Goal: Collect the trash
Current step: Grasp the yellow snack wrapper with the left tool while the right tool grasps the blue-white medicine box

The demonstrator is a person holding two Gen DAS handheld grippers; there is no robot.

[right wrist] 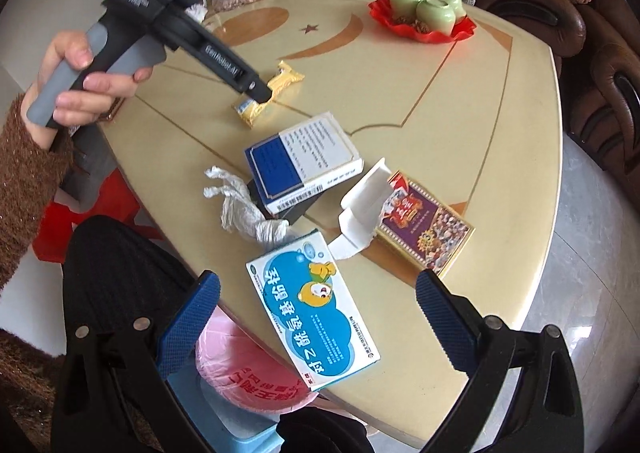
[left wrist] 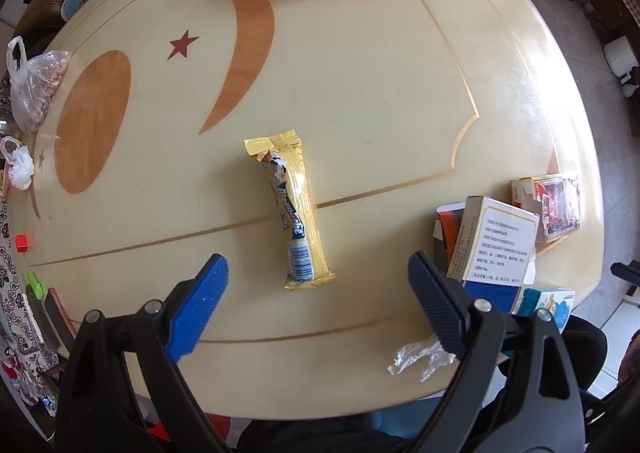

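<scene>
The left gripper [left wrist: 318,269] hovers over the yellow snack wrapper [left wrist: 294,209] lying flat on the surface [left wrist: 360,73], fingers spread wide and empty. The right gripper [right wrist: 318,291] is likewise wide open, holding nothing, above a blue-and-white medicine box [right wrist: 316,311] at the surface's near edge.

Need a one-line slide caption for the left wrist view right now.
Open left hand-held gripper poised over a yellow snack wrapper on the cream table, boxes at right.
</scene>
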